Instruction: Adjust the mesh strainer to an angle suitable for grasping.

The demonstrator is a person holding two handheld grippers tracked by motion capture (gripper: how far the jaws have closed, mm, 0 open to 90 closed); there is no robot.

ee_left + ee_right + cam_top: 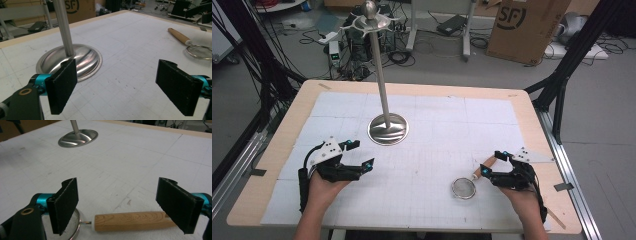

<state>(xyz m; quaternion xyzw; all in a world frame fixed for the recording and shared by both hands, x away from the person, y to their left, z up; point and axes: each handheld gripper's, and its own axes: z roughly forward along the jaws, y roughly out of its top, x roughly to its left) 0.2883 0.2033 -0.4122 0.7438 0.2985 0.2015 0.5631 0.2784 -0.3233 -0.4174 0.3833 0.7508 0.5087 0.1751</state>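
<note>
A small strainer [463,188] with a round mesh bowl and a wooden handle [487,164] lies flat on the white mat at the front right. My right gripper [493,163] hovers over that handle, open. In the right gripper view the handle [130,221] lies crosswise low between the wide-apart pads [65,203], which do not touch it, and the mesh rim [76,227] shows at the lower left. My left gripper [362,153] is open and holds nothing at the front left, near the steel stand's round base [388,129]. Its view shows that base [70,62] ahead and the strainer [200,51] far right.
The stand's thin pole [379,70] rises from the base to a hooked top [371,20] with nothing on it. The white gridded mat [437,125] covers the wooden table [532,125]. Behind the table are a cardboard box [524,25], cables and black frame legs.
</note>
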